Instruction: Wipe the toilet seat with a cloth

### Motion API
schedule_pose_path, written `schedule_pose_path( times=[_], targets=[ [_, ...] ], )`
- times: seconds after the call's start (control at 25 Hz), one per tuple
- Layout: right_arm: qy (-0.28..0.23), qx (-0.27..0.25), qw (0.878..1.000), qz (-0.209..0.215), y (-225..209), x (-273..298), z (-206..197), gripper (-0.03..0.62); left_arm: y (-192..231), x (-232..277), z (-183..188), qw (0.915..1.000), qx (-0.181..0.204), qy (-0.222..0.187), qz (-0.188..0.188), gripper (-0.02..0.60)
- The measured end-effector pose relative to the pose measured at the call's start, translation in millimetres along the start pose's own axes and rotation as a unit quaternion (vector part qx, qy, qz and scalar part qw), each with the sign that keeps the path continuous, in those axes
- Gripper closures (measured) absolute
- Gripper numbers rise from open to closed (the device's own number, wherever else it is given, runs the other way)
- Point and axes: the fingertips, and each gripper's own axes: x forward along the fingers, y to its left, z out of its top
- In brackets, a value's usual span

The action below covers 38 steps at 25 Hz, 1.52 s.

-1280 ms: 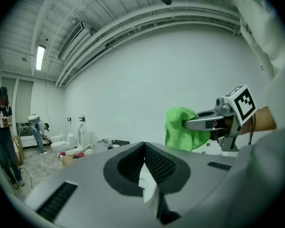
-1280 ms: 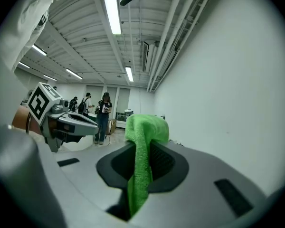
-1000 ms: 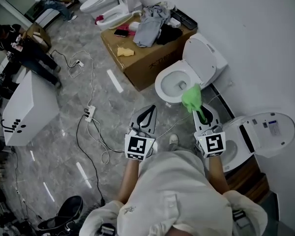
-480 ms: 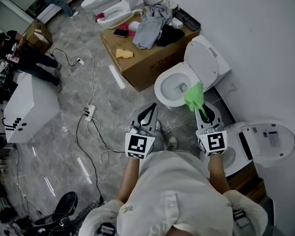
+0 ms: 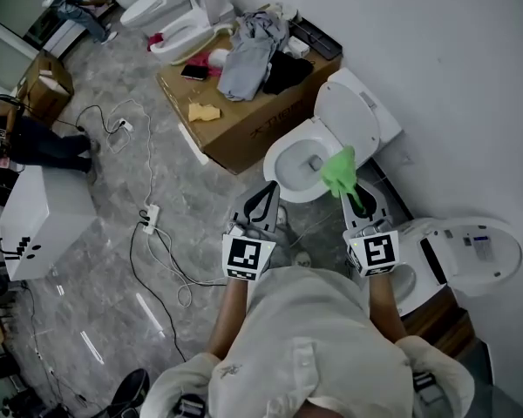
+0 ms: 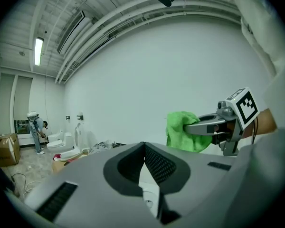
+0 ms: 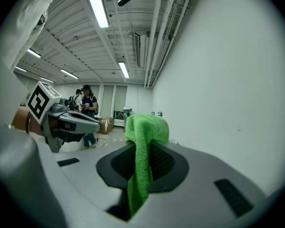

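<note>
Right gripper [image 5: 352, 197]: jaws clamped on the green cloth [image 5: 338, 169]. In the right gripper view the fabric runs down between the pads and bunches up in a lump past the tips. Left gripper [image 5: 266, 192]: jaws together at the tips, nothing between them. In its own view only white porcelain shows through the gap lower down. Both grippers are held level side by side in front of the person, left one over the floor [image 5: 96, 277] just short of the toilet. The toilet seat [image 5: 279, 158] is down, lid [image 5: 349, 111] up against the wall. From the head view the cloth overlaps the near right edge of the seat ring. Cannot tell whether it touches the seat or hangs above it. The left gripper view shows the right gripper off to its right with the cloth wadded at its tips, wall behind. Cardboard box [image 5: 253, 124] sits just beside the toilet on the left, clothes [image 5: 244, 50] piled on top. Second toilet [image 5: 458, 246] is on the person's right, close to the right arm. Power strip [image 5: 148, 213] and loose cables lie on the floor to the left.
</note>
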Motion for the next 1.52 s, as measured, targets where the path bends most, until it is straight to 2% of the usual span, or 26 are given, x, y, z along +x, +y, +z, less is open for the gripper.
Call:
schedule_pose_path(
  times=[0.4, 0.68, 0.84, 1.08, 1.52],
  targets=[
    [0.043, 0.022, 0.997, -0.068, -38, 77, -18, 0.549, 64, 87, -6, 0.9979, -0.008, 0.008, -0.063, 0.569],
    [0.097, 0.025, 0.989, -0.110, -53, 129, -55, 0.549, 98, 145, -44, 0.9920, -0.023, 0.031, -0.121, 0.569],
    [0.148, 0.025, 0.979, -0.135, -62, 138, -90, 0.549, 101, 165, -75, 0.9856, -0.040, 0.055, -0.155, 0.569],
    [0.212, 0.034, 0.964, -0.159, -86, 145, -156, 0.549, 95, 190, -134, 0.9780, -0.057, 0.096, -0.176, 0.569],
    [0.302, 0.040, 0.943, -0.138, -110, 149, -285, 0.549, 67, 226, -232, 0.9687, -0.078, 0.154, -0.178, 0.569]
  ],
)
